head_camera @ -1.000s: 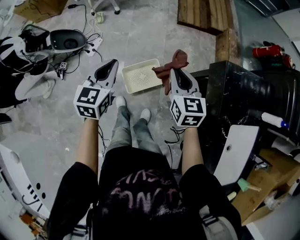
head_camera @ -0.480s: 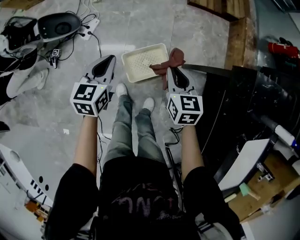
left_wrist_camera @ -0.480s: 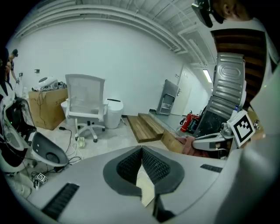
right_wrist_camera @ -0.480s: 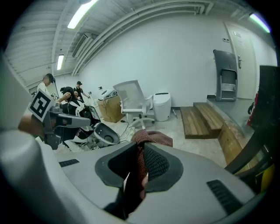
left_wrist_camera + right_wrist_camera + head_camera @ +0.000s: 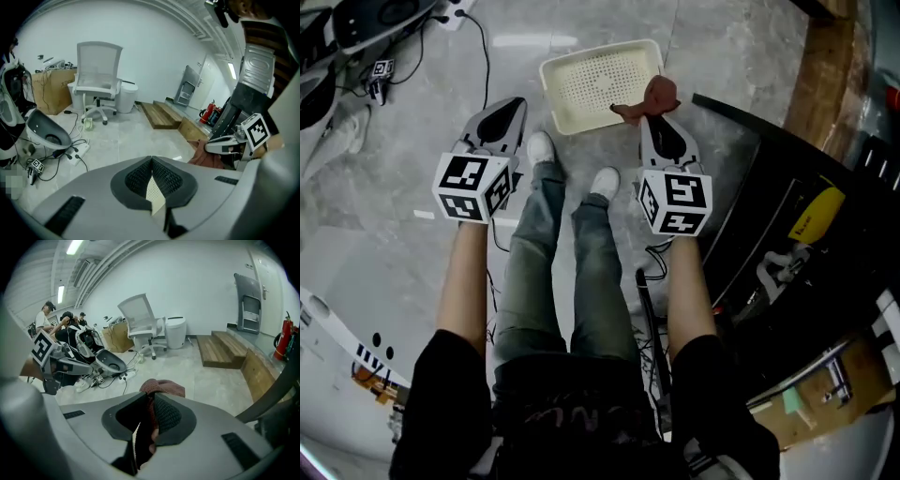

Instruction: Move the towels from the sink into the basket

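A cream perforated basket (image 5: 598, 82) lies on the grey floor ahead of the person's feet. A reddish-brown towel (image 5: 649, 97) hangs bunched over the basket's right rim, with my right gripper (image 5: 655, 116) shut on it. In the right gripper view the towel (image 5: 162, 387) bulges out above the closed pads of that gripper (image 5: 151, 400). My left gripper (image 5: 512, 105) hovers left of the basket, shut with nothing in it. In the left gripper view that gripper's (image 5: 151, 160) tips meet, and the towel (image 5: 206, 157) and the right gripper (image 5: 228, 143) show at the right.
A black counter (image 5: 787, 216) with tools runs along the right. Cables and a power strip (image 5: 79, 151) lie on the floor at the left near a grey seat shell (image 5: 47, 133). A white office chair (image 5: 97, 84) and wooden steps (image 5: 161, 115) stand further back. People stand at the far left (image 5: 61, 326).
The person has stepped toward the basket, which now lies nearer in the head view. The right gripper has carried the towel from beside the counter to the basket's right rim. The left gripper stays shut.
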Available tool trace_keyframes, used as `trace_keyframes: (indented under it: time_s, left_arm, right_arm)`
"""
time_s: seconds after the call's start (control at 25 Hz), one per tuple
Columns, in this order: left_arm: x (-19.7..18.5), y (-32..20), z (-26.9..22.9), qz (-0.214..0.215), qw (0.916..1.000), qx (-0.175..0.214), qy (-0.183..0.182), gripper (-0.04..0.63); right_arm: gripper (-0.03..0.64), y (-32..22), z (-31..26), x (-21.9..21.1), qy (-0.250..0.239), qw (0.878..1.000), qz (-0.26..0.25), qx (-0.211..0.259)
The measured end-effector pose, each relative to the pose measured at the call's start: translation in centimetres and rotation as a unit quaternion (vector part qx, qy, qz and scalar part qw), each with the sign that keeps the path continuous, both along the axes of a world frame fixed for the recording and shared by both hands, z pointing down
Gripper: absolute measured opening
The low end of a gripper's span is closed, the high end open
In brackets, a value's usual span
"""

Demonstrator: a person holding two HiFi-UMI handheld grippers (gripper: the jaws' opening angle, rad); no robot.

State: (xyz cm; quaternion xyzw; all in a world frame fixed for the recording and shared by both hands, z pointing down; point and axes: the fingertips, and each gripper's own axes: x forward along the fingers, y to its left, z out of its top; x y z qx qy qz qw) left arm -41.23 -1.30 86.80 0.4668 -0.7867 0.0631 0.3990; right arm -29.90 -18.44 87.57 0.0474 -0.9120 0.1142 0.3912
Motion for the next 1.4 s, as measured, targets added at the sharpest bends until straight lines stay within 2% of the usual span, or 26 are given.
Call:
trace_keyframes:
  time_s: [0.2, 0.32, 0.52, 0.64, 0.72, 0.88, 1.0, 1.28, 1.4]
  left_arm:
    - [1.6, 1.2, 8.8, 0.02, 0.9993, -0.018, 0.027, 0.006]
    - [1.6, 1.5, 12.7, 0.044, 0.9984, -0.03, 0.018, 0.006]
    - [1.6, 2.6, 17.3, 0.005, 0.9993, -0.026, 0.027, 0.006]
    - [2.6, 2.8, 19.0, 0.006, 0.999, -0.028, 0.033, 0.006]
    - [3.2, 2.7, 19.8, 0.016, 0.9988, -0.033, 0.033, 0.006]
    - [3.9, 2.2, 20.4, 0.027, 0.9984, -0.035, 0.034, 0.006]
    - [4.3, 1.7, 20.3, 0.027, 0.9985, -0.032, 0.037, 0.006]
    - [4.3, 1.0, 18.1, 0.028, 0.9989, -0.027, 0.028, 0.006]
    - [4.0, 0.4, 16.0, 0.029, 0.9992, -0.021, 0.017, 0.006]
  right_arm:
    - [0.067, 1.1, 10.2, 0.5, 0.025, 0.999, -0.006, -0.02]
    - [0.067, 1.3, 15.6, 0.5, 0.035, 0.999, -0.015, -0.019]
    - [0.067, 1.8, 22.0, 1.1, 0.05, 0.998, -0.026, -0.01]
    - [0.072, 2.0, 24.2, 1.7, 0.057, 0.998, -0.022, -0.016]
    - [0.093, 1.8, 25.0, 1.7, 0.062, 0.998, -0.018, -0.016]
    - [0.191, 1.6, 25.8, 2.0, 0.072, 0.997, -0.015, -0.012]
    - [0.226, 1.8, 26.1, 2.6, 0.08, 0.996, -0.027, -0.016]
    - [0.233, 2.1, 23.0, 2.5, 0.064, 0.997, -0.038, -0.025]
    - [0.212, 2.0, 20.2, 1.8, 0.043, 0.998, -0.038, -0.017]
